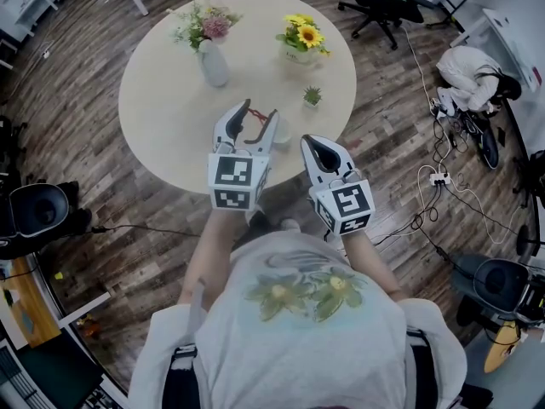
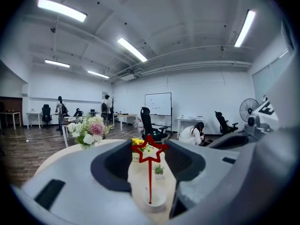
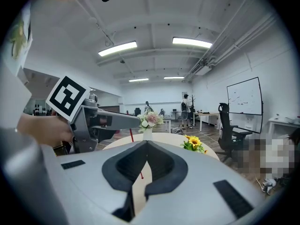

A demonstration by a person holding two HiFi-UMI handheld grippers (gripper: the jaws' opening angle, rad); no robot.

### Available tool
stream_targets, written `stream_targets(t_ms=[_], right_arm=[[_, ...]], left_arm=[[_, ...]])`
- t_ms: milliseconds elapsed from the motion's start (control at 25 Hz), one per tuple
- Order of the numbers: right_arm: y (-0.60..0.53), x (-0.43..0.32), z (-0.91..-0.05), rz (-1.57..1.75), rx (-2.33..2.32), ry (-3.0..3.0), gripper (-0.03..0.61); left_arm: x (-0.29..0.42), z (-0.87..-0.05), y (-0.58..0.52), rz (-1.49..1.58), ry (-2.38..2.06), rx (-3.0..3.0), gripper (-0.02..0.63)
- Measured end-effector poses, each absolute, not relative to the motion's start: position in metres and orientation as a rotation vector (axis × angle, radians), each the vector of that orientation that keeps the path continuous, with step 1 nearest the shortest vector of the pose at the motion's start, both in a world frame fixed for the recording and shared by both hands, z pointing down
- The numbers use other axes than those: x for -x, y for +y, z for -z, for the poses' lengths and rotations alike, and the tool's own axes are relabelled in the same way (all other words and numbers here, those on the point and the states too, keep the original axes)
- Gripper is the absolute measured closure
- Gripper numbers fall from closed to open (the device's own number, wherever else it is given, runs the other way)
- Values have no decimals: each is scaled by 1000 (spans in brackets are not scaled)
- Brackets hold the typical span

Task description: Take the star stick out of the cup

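Note:
The star stick (image 2: 150, 151) is a thin red stick with a red outlined star on top. It stands upright with its foot in a low white cup (image 2: 153, 201) near the table's front edge. My left gripper (image 2: 153, 177) is open, one jaw on each side of the stick with a gap to both. From the head view the left gripper (image 1: 260, 109) reaches over the table edge, the stick (image 1: 255, 114) between its jaws and the cup (image 1: 280, 131) just right of it. My right gripper (image 1: 311, 143) hovers beside it, shut and empty; the right gripper view (image 3: 146, 144) shows the left gripper (image 3: 126, 120) ahead.
On the round beige table (image 1: 170, 83) stand a white vase of pink flowers (image 1: 211, 58), a sunflower pot (image 1: 300, 45) and a tiny green plant (image 1: 312, 97). An office chair (image 1: 383, 2) and floor cables (image 1: 438, 177) lie to the right; a person (image 1: 473, 71) crouches there.

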State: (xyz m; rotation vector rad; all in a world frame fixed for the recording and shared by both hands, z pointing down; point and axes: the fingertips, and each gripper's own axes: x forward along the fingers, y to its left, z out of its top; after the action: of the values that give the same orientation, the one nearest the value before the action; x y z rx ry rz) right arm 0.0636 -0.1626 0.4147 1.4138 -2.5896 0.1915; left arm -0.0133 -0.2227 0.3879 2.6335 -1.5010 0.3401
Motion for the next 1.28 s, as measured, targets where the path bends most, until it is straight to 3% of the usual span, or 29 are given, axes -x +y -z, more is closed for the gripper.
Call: stream_targets(t_ms=[480,1280], right_arm=[[-157,-54,-404,-213,-1384,-2635,563],[-155,-32,-400,-221,-1328,-2674,563]], left_arm=[[21,-368,-195,-333,-1490,-2677,397],[44,-403,-165,-388,-1486,-2595,397]])
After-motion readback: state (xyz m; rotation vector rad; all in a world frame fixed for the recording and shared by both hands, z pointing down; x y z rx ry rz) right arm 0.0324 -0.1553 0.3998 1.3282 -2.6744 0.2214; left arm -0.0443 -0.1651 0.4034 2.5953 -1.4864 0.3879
